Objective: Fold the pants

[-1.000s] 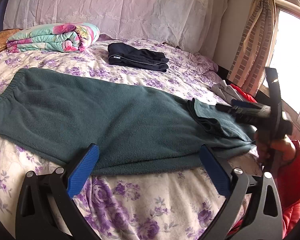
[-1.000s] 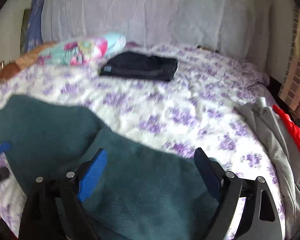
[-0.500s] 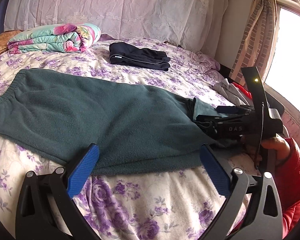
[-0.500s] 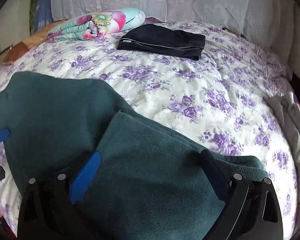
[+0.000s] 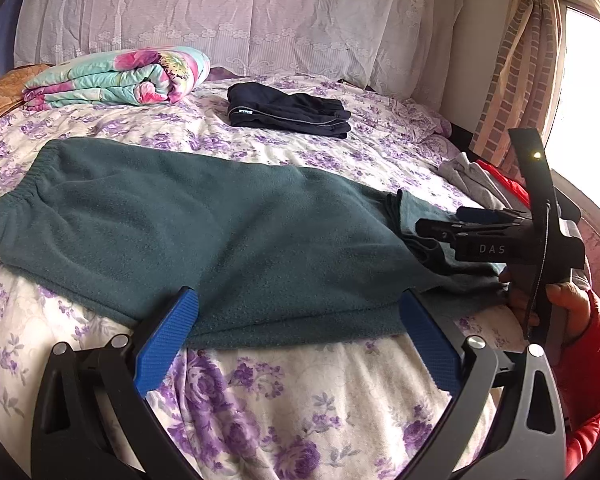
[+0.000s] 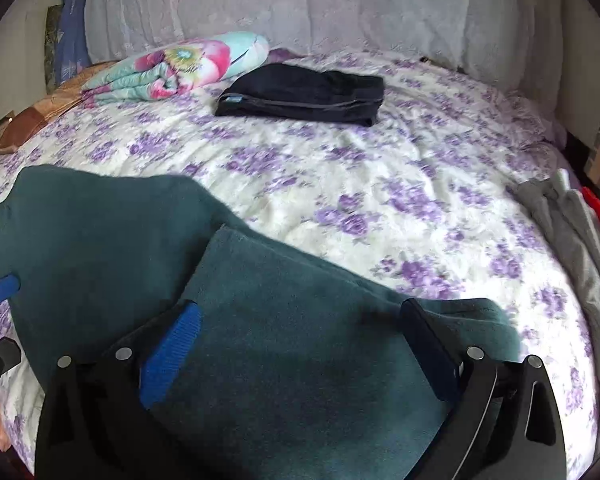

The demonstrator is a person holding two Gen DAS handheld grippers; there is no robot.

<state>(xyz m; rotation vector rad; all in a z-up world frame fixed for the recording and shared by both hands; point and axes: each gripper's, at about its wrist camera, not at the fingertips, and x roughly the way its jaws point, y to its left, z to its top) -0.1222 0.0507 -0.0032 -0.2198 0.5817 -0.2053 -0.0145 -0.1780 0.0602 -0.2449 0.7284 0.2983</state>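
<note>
Now both tools gape – right tool (image 6: 296,344) over green pants (image 5: 188,220).

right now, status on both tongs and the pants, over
Left tongs open at the near edge of the green pants. Right tongs open over the leg end. Pants flat on bed, unfolded. Nothing in the way.

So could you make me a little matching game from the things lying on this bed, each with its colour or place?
Things:
1. pants
2. folded garment
3. rolled quilt
4. grey clothing

Descriptions:
A. flowered pink and turquoise, by the headboard
B. dark navy
C. teal fleece, nearest the cameras
D. at the bed's right edge

Pairs: 1-C, 2-B, 3-A, 4-D
</note>
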